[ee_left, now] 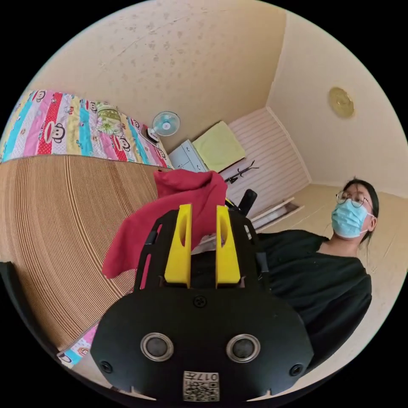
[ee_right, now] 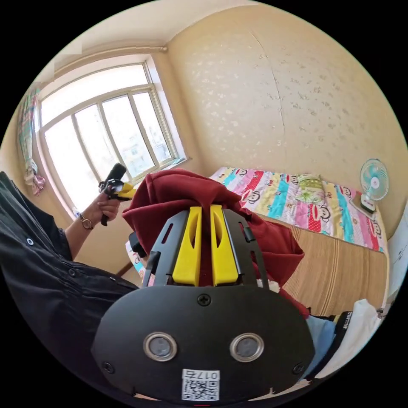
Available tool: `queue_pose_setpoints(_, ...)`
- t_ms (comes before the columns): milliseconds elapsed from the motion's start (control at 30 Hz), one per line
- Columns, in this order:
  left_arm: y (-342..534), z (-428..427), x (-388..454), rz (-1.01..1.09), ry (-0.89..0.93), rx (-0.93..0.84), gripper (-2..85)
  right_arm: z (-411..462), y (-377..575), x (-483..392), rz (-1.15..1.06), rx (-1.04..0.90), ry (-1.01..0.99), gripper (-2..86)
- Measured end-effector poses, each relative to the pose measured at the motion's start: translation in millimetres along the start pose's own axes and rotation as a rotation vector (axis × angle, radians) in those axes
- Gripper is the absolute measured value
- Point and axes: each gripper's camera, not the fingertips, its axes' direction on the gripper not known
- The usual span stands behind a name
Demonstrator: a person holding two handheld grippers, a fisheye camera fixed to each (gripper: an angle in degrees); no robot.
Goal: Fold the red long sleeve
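Note:
The red long sleeve (ee_left: 187,191) hangs bunched in the air above the bed. My left gripper (ee_left: 203,207) has its yellow jaws a little apart, with red cloth pinched between their tips. A loose fold droops to the left of the jaws. In the right gripper view the garment (ee_right: 178,187) drapes over my right gripper (ee_right: 205,207), whose jaws are nearly together with red cloth squeezed in the narrow gap. The left gripper (ee_right: 121,189) also appears there, held in a hand at the garment's far edge.
A woven straw mat (ee_left: 63,221) covers the bed, with a colourful cartoon quilt (ee_left: 76,127) along the wall. A small fan (ee_left: 165,123) and a cabinet (ee_left: 185,155) stand at the bed's end. The person in black (ee_left: 314,276) is close by. White and blue clothes (ee_right: 352,327) lie nearby.

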Motion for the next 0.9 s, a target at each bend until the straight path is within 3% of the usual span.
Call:
queue_pose_setpoints(100,0,34,9,0.010,0.044,0.023,14.5,9,-2,-25,-0.047,0.004,0.042,3.0)
queue_pose_setpoints(233,-6,108,30,0.022,-0.089,-0.075,20.6,34,0,-63,-0.198,-0.055,0.066,2.9)
queue_pose_setpoints(400,-7,143,41,0.042,-0.251,-0.073,20.0,58,6,-79,-0.205,-0.109,-0.038,2.7)
queue_pose_setpoints(600,2,154,60,0.100,-0.312,-0.093,18.4,63,11,-83,-0.191,-0.123,-0.129,2.5)
queue_pose_setpoints(800,5,216,91,0.320,-0.415,-0.414,18.3,65,7,-105,-0.308,-0.151,-0.141,2.3)
queue_pose_setpoints(900,24,252,91,0.437,-0.417,-0.621,8.4,60,5,-105,-0.297,-0.140,-0.188,2.2)
